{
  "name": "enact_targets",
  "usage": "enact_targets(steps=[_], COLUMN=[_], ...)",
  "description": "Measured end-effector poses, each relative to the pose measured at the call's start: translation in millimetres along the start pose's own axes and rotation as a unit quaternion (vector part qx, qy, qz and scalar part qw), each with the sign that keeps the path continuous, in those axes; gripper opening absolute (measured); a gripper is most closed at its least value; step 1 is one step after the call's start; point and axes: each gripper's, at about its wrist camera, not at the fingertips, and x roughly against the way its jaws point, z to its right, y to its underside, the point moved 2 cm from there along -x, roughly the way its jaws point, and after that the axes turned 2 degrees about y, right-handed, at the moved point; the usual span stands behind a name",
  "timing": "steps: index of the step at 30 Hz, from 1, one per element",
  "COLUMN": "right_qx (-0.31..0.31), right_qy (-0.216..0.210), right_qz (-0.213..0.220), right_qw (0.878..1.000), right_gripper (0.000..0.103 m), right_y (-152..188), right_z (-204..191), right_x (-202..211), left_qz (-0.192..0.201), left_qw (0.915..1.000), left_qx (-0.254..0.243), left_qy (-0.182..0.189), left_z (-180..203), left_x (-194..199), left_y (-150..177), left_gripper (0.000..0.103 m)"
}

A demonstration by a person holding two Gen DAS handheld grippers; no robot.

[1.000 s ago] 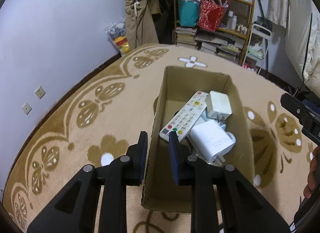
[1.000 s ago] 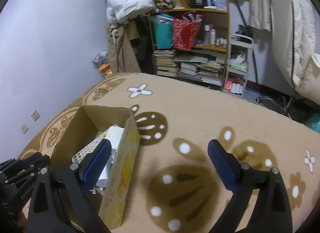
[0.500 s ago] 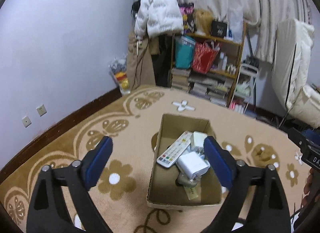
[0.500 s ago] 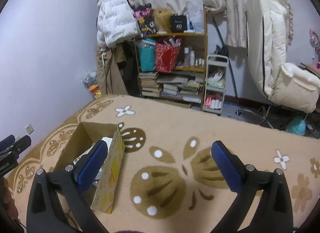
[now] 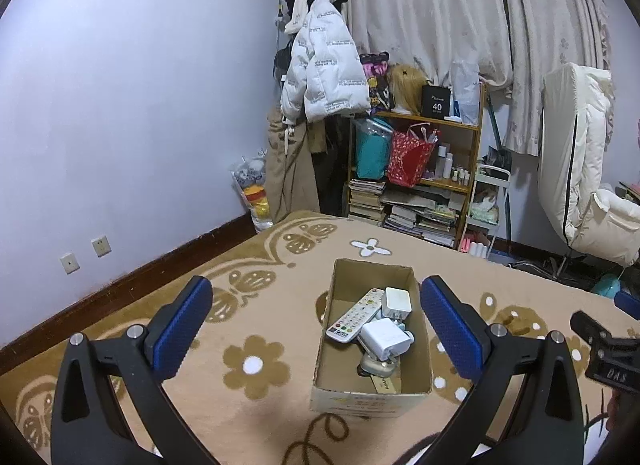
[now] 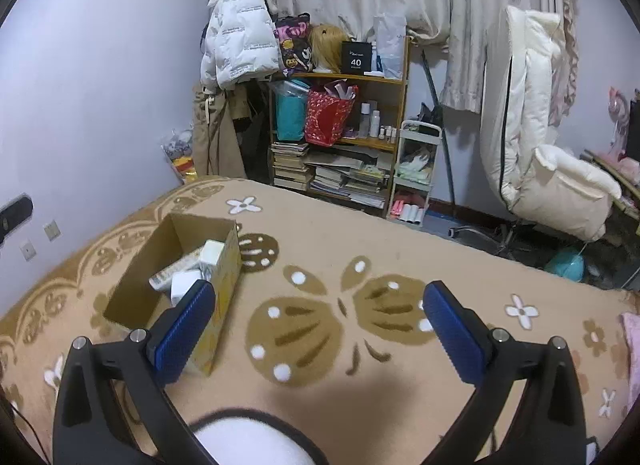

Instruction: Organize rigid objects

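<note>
Two grippers hang empty: the left gripper (image 5: pixel 316 321), its jaws just opened wide, and the right gripper (image 6: pixel 318 325), also spread. A remote (image 5: pixel 354 315) and chargers (image 5: pixel 386 335) lie inside the box (image 5: pixel 372 399) on the rug (image 5: pixel 256 365). Sorting looks finished; next, likely withdrawing.

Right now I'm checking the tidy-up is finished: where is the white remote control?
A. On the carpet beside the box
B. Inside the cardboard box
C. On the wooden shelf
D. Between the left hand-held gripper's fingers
B: the remote control lies inside the cardboard box, leaning among white chargers.
</note>
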Motion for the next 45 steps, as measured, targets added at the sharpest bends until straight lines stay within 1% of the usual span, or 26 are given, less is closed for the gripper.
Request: enact_targets(steps=[3,7,9,13,18,22,28,32,36,39,43,45], right_qx=[0.003,0.01,0.008,-0.02,-0.028,-0.042,-0.058,-0.069,-0.067,-0.067,-0.057,-0.056], right_qy=[-0.002,0.01,0.002,-0.01,-0.007,-0.006,-0.006,-0.007,-0.007,-0.007,0.002,-0.001], right_qz=[-0.005,-0.006,-0.007,-0.007,-0.004,0.0,-0.001,0.0,0.0,0.0,-0.007,-0.011], right_qw=[1.0,1.0,1.0,1.0,1.0,0.999,0.998,0.998,0.998,0.998,0.998,0.998], right_gripper=[0.103,0.103,0.103,0.103,0.103,0.103,0.103,0.103,0.103,0.103,0.103,0.103], right_y=[8,19,24,36,41,44,49,50,50,50,51,52], right_z=[1,2,4,17,29,40,51,56,58,57,57,56], right_x=[10,20,23,27,26,22,17,15,15,15,10,7], left_qz=[-0.008,-0.022,-0.019,-0.008,-0.014,-0.024,-0.031,-0.04,-0.047,-0.052,-0.059,-0.06], left_qw=[1.0,0.9997,0.9998,0.9998,0.9986,0.9969,0.9957,0.9949,0.9944,0.9943,0.9937,0.9934], left_qx=[-0.001,-0.001,-0.002,-0.017,-0.051,-0.075,-0.087,-0.093,-0.095,-0.093,-0.094,-0.097], left_qy=[0.002,0.008,0.006,0.001,-0.004,0.005,0.009,0.005,0.003,0.009,0.012,0.012], left_z=[0,3,6,15,35,50,58,58,57,56,57,58], left_x=[8,16,19,26,23,19,13,5,-2,-5,-9,-10], left_y=[1,6,8,13,22,29,38,44,48,51,53,54], left_gripper=[0.103,0.103,0.103,0.103,0.103,0.103,0.103,0.103,0.103,0.103,0.103,0.103])
